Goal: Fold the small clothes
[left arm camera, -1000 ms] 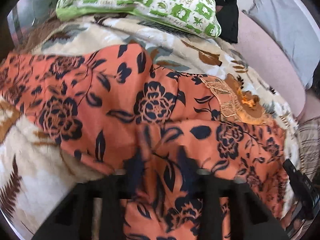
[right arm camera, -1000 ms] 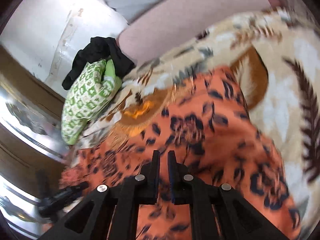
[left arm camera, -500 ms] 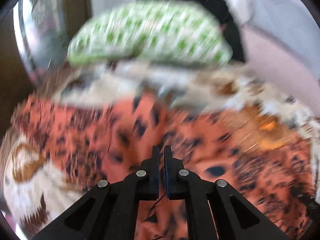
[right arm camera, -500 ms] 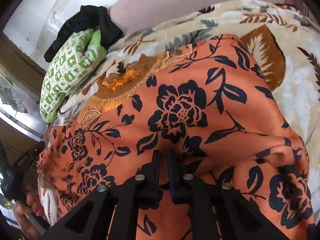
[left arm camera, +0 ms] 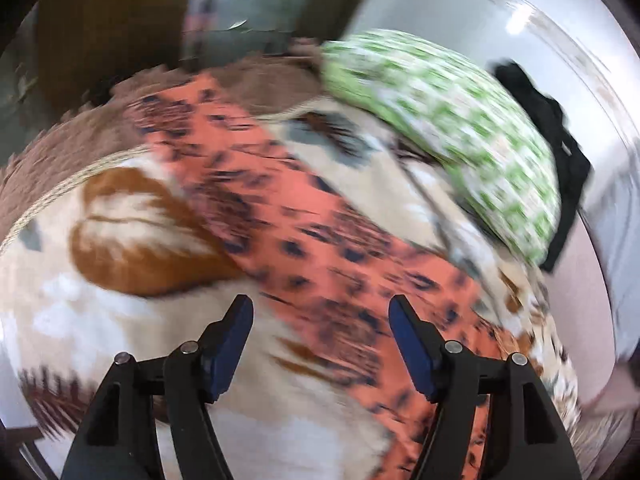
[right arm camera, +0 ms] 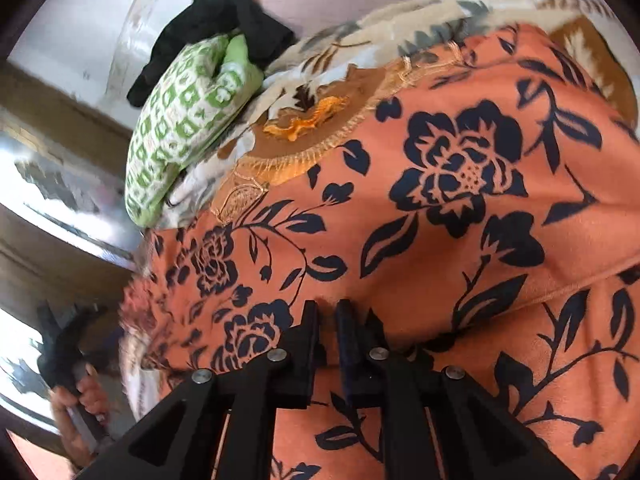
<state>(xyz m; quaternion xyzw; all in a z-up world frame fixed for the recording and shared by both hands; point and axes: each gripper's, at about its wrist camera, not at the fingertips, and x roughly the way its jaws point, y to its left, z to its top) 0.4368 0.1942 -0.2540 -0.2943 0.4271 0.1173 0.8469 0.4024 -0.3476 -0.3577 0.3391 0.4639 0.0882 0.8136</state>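
Since half a second ago the left gripper (left arm camera: pixel 321 322) has just opened, nothing between its jaws; the right gripper (right arm camera: pixel 327 314) pinches the orange floral garment (right arm camera: pixel 460 208) spread on the blanket (left arm camera: pixel 100 320).

Counted ahead of the jaws: one orange floral garment (right arm camera: pixel 460 208), one leaf-patterned blanket (right arm camera: pixel 360 40) beneath it, one green-and-white pillow (right arm camera: pixel 180 128), one black cloth (right arm camera: pixel 224 24) beyond the pillow. Two grippers are counted.

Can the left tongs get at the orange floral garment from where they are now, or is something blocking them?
Probably yes. The left tongs have just been opening and hold nothing, and the orange floral garment lies uncovered on the blanket right ahead of them. The picture is blurred, so contact cannot be judged.
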